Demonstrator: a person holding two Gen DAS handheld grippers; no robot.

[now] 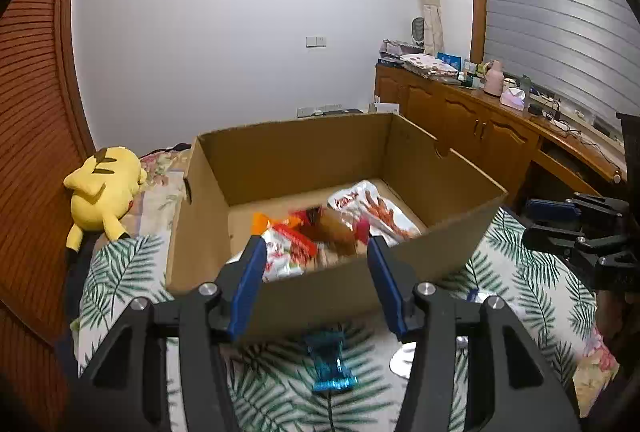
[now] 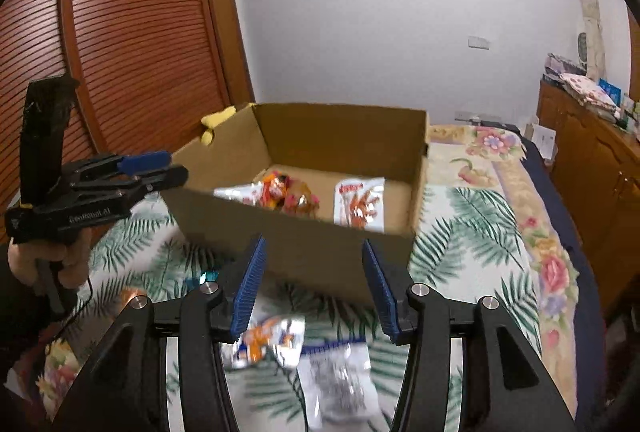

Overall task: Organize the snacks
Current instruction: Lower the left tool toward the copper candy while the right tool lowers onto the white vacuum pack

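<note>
Snack packets (image 1: pixel 362 218) inside cardboard box (image 1: pixel 280 160)

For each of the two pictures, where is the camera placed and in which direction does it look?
Left wrist view: sits on the left gripper, facing the cardboard box across the bed; its own open fingers show, with the right gripper at the right edge.
Right wrist view: sits on the right gripper, facing the same box with loose snack packets below; its open fingers show, with the left gripper and the person's hand.
Shared: box, snacks inside, leaf-print bedding.
</note>
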